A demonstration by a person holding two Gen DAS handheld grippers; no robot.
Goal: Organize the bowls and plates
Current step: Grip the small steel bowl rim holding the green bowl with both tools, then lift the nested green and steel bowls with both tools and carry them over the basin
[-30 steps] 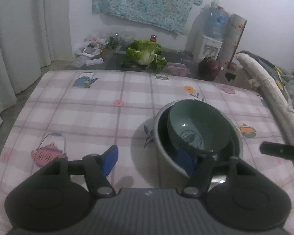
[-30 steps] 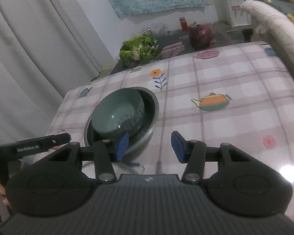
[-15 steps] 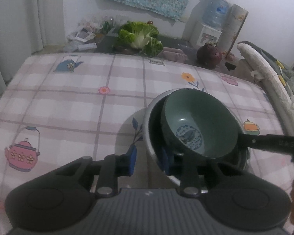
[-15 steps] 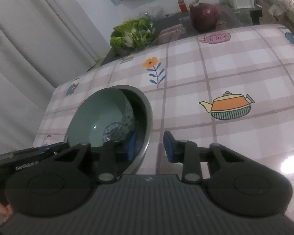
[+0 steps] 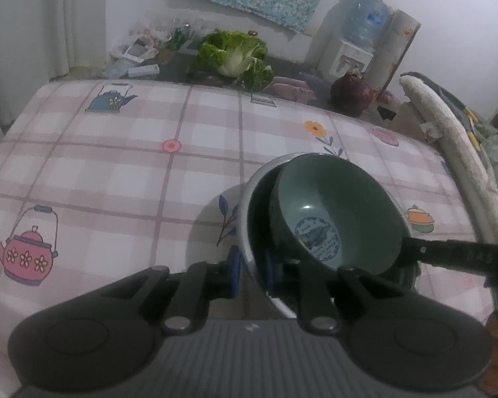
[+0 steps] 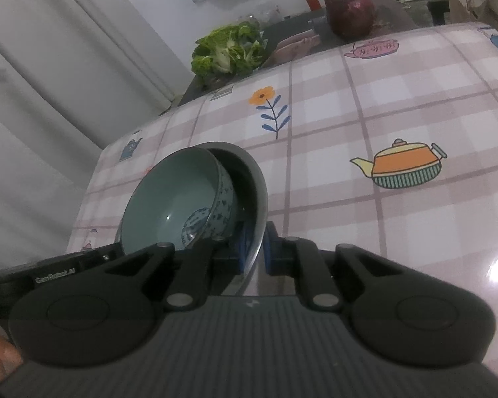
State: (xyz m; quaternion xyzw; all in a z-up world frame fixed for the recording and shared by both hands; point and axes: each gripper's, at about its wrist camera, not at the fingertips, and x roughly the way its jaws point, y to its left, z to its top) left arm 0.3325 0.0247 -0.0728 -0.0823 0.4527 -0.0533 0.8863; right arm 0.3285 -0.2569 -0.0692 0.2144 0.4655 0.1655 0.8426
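A grey metal bowl (image 5: pixel 245 205) stands on the checked tablecloth, and a green ceramic bowl (image 5: pixel 335 205) leans tilted inside it. My left gripper (image 5: pixel 251 273) is shut on the metal bowl's near-left rim, one blue pad outside and one inside. In the right wrist view the same metal bowl (image 6: pixel 256 179) holds the green bowl (image 6: pixel 169 205), whose patterned outer wall shows. My right gripper (image 6: pixel 255 253) is shut on the opposite rim, which runs between its blue pads. Each wrist view shows the other gripper's black body at the frame edge.
The pink checked tablecloth (image 5: pixel 116 172) with teapot prints covers the table. Beyond its far edge lie a leafy cabbage (image 5: pixel 235 56), a dark red round vegetable (image 5: pixel 351 94) and a water dispenser (image 5: pixel 345 56). A rolled mat (image 5: pixel 448 139) borders the right side; curtains (image 6: pixel 66 66) hang left.
Both grippers came forward and down to the metal bowl and closed their jaws on its rim from opposite sides. The bowls now fill more of each view.
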